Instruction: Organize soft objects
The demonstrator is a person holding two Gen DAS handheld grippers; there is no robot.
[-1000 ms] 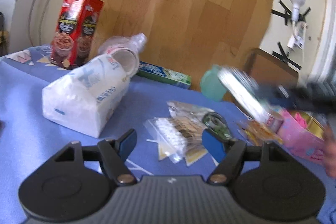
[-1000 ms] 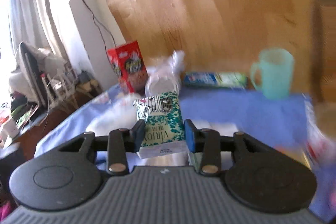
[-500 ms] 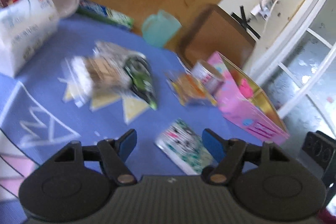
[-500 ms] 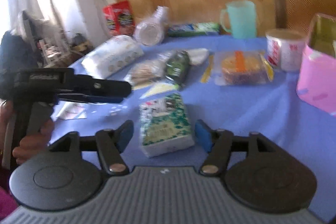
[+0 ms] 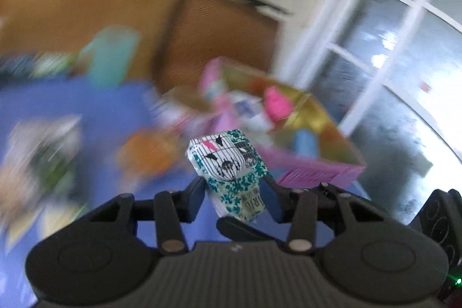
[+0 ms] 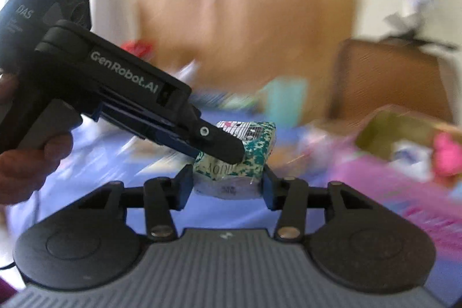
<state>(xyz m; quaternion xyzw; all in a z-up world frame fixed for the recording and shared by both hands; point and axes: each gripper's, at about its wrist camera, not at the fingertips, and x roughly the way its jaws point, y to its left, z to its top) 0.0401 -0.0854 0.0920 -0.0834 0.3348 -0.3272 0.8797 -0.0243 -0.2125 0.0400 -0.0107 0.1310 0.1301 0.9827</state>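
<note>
Both of my tools have closed in on the tissue pack (image 5: 228, 163) since half a second back, when it lay flat on the blue tabletop (image 5: 86, 106) with the right jaws wide around it. My left hand-held gripper (image 5: 234, 195) has just been closing and, in its own view, has the pack between its blue pads, one end poking up and forward; I read that as a grip, the pack tipped off the cloth. In the right wrist view, my right hand-held gripper (image 6: 225, 186) has its pads at either side of the same pack (image 6: 245, 146). Its jaws have just been closing too, but I cannot tell from the blur whether they press on it or only flank it. The left tool crosses in from the left there, its tip lying on top of the pack.

The worry, as I judge it: two tools on one soft pack. If the right one is pinching while the left lifts, the wrapper could tear or the pack twist out of both. The left pads look to hold only the near end, so a quick swing may let it slip.

Just beyond the pack, toward the tabletop's right edge, stands the pink box (image 5: 314, 172), open on top with a pink thing and other bits inside. That looks the likely place for it. A teal mug (image 5: 112, 57) and scattered packets sit further left, all smeared. Room is tight between the two tools and freer over the box.
</note>
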